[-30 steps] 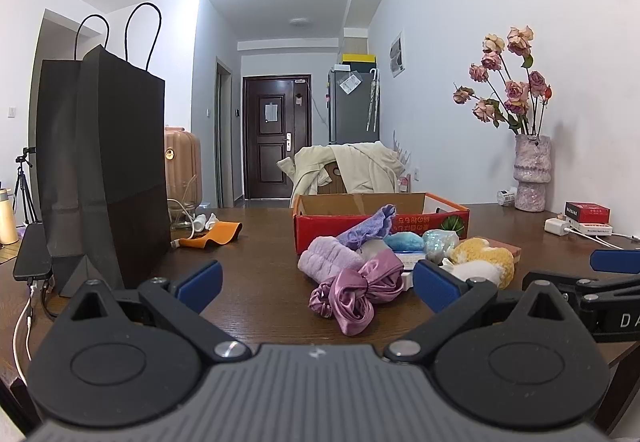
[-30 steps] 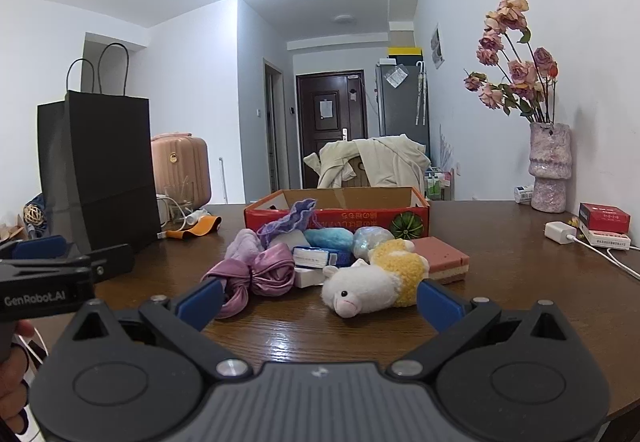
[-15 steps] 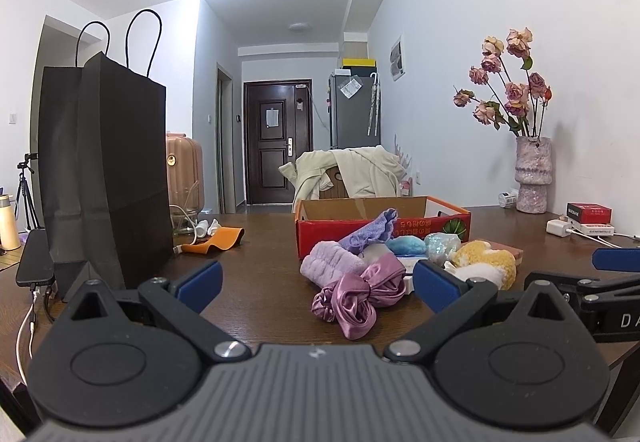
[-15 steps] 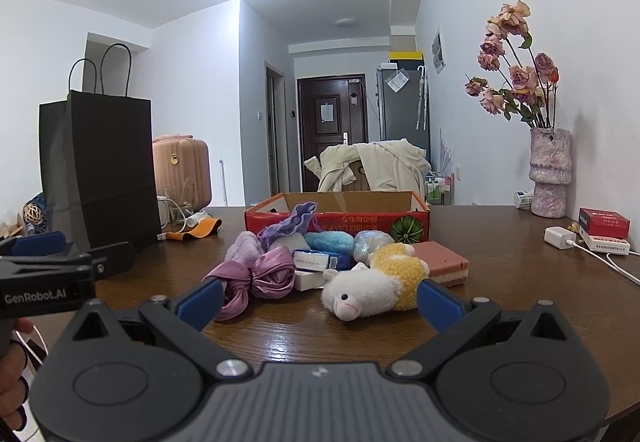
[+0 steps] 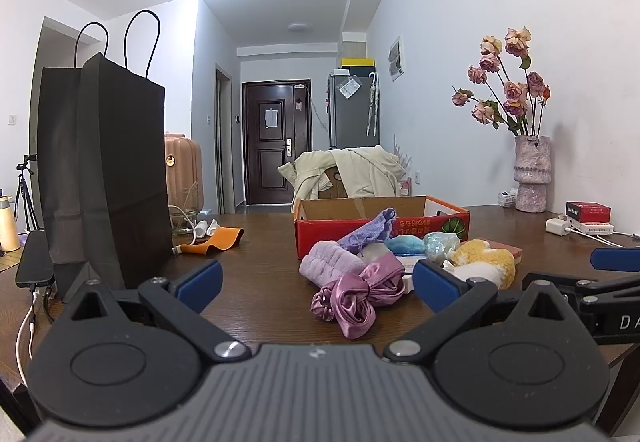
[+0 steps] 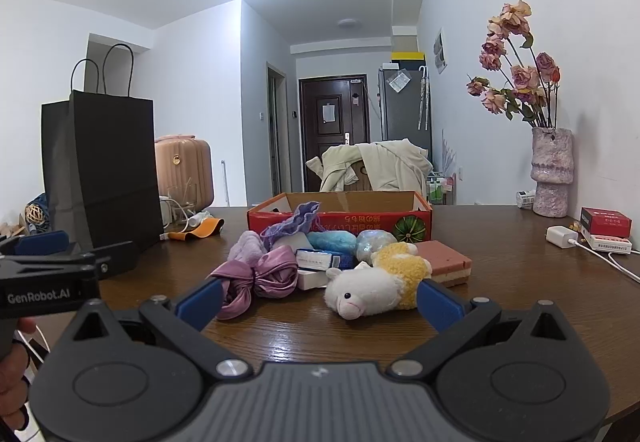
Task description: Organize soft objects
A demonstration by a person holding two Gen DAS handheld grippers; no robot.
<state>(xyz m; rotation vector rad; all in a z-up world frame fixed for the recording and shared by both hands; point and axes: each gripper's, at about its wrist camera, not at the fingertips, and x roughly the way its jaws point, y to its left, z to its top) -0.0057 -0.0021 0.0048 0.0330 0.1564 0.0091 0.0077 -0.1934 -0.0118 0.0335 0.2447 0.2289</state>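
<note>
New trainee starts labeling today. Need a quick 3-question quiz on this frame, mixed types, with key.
1. True or false: the right gripper is shut on the plush sheep.
2. Where does the satin scrunchie lie? A) inside the cardboard box B) on the table in front of it C) in the black paper bag
3. Fill in: the dried roses stand in a ____ by the wall.

Key: 1 false, both the right and the left gripper are open and empty; 2 B; 3 vase.

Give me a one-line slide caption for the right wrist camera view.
Open right gripper facing a plush sheep and purple satin scrunchie piled before a red cardboard box on a wooden table.
</note>
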